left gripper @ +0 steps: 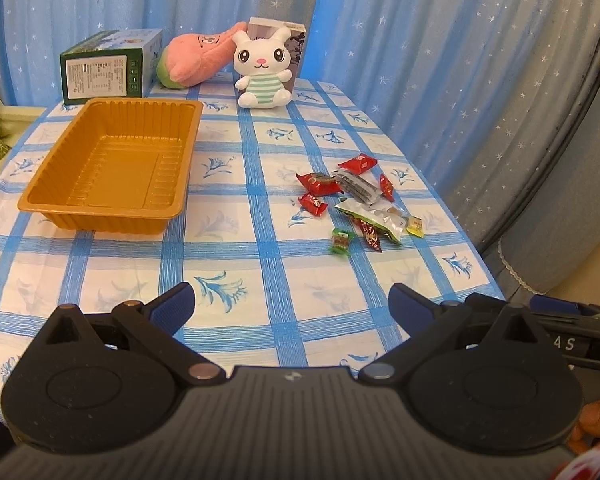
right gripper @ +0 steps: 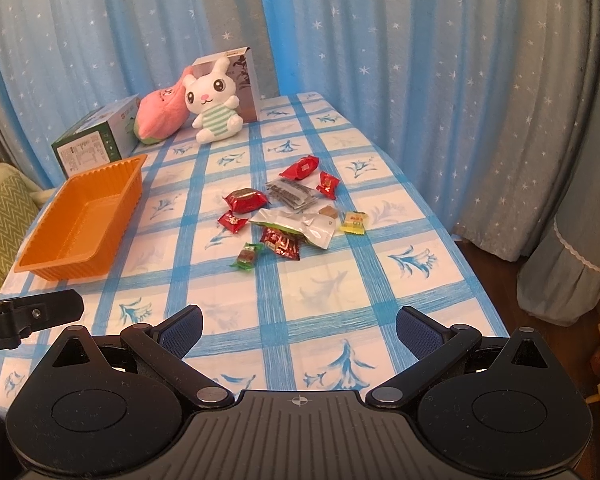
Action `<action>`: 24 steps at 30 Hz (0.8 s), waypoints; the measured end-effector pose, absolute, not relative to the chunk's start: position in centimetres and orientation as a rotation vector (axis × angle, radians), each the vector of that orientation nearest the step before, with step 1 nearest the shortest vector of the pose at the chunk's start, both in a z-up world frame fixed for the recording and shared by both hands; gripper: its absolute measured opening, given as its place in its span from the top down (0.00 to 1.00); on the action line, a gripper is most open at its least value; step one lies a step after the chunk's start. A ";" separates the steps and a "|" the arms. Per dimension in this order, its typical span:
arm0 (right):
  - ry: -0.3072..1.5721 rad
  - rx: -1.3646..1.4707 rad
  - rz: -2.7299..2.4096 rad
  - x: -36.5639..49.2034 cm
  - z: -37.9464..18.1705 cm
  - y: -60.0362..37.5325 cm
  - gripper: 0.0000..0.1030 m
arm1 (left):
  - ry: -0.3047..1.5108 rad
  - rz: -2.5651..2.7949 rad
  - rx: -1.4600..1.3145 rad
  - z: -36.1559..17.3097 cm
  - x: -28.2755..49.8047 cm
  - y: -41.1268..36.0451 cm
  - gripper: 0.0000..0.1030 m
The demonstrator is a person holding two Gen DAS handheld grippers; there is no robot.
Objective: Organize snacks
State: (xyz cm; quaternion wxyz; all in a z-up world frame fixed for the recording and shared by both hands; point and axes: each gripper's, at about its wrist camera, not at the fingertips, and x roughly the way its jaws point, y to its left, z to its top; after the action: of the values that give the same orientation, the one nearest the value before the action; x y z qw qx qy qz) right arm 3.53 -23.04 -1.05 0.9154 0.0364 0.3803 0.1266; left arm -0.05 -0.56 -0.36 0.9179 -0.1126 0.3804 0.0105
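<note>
Checked cloth (left gripper: 260,280) bears ribbed plastic tray (left gripper: 112,160) and crinkly wrapped snacks (right gripper: 292,216).

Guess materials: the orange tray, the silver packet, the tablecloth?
Orange tray: looks like thin moulded plastic, semi-gloss; the ribbed walls and stepped floor suggest thermoforming.
Silver packet: probably metallised foil film; it is shiny, creased, and catches the light.
Tablecloth: unclear. The blue check looks printed and matte, with streaky lines like a weave, so fabric or coated cloth; these pictures cannot settle which.
</note>
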 end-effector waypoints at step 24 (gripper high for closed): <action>0.824 0.174 0.232 12.8 -7.1 -24.2 0.29 | 0.831 -0.149 -0.169 -8.5 12.5 -2.9 0.37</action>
State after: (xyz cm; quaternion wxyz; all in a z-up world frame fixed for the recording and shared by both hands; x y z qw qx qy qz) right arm 12.80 -24.24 -7.09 0.9062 0.0841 0.3989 0.1125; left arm 12.50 -2.94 -8.52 0.9087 -0.0818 0.4029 -0.0723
